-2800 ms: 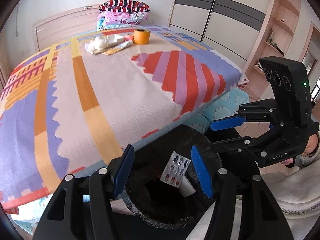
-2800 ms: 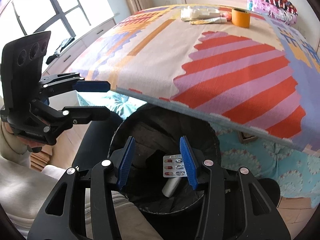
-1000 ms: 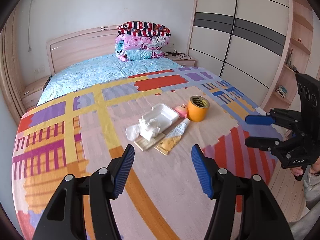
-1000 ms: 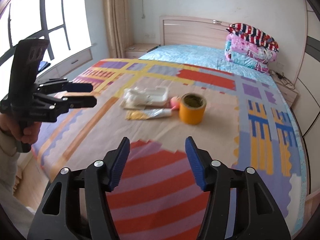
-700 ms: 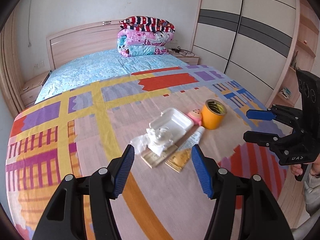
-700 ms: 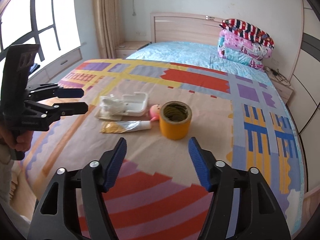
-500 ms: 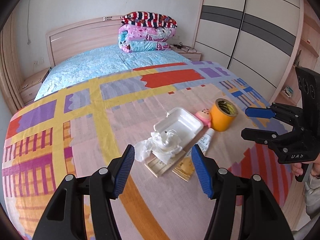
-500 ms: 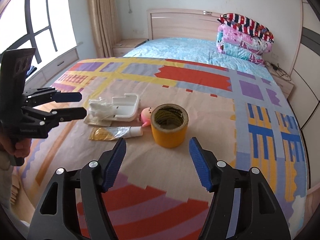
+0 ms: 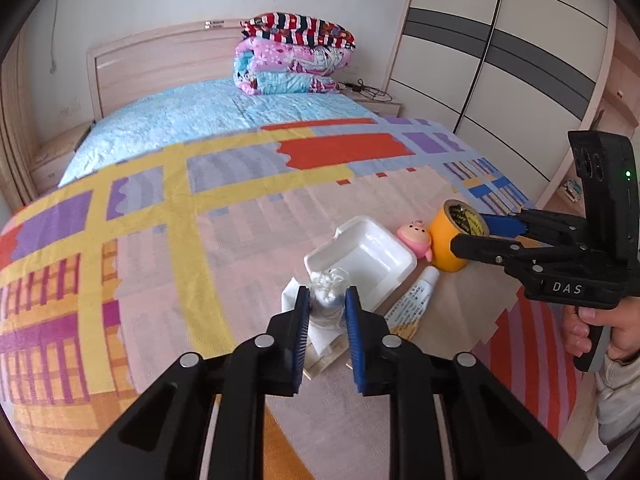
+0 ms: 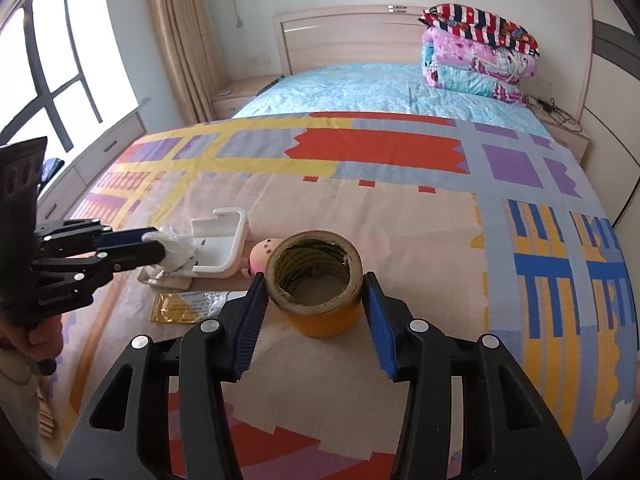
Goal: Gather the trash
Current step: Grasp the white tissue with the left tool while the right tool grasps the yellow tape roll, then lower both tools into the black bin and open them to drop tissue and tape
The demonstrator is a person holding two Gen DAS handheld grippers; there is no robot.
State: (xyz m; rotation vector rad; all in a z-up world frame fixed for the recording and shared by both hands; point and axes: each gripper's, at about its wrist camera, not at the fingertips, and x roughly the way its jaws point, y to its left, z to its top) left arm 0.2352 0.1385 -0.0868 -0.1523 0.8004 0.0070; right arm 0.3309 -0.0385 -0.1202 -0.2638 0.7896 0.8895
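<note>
On the patterned bedspread (image 9: 160,264) lies a crumpled white tissue (image 9: 326,300) at the edge of a white foam tray (image 9: 372,256). My left gripper (image 9: 326,312) is closing on the tissue, and both pads touch it. The orange tape roll (image 10: 320,312) stands upright to the right of the tray. My right gripper (image 10: 314,280) is closing around it, with a pad against each side. A pink toy (image 10: 262,256) and a gold-and-white tube (image 10: 192,304) lie between tray and roll. A flat wooden piece (image 9: 324,360) lies partly hidden under the tissue.
Folded quilts (image 9: 296,56) are stacked at the headboard. A wardrobe (image 9: 500,60) runs along the right of the bed, and a window (image 10: 60,80) and drawers along the left. A person's hand (image 9: 592,332) holds the right gripper's handle.
Both grippers moved forward and down over the bed toward the pile. The left jaws narrowed onto the tissue. The right jaws came in around the tape roll.
</note>
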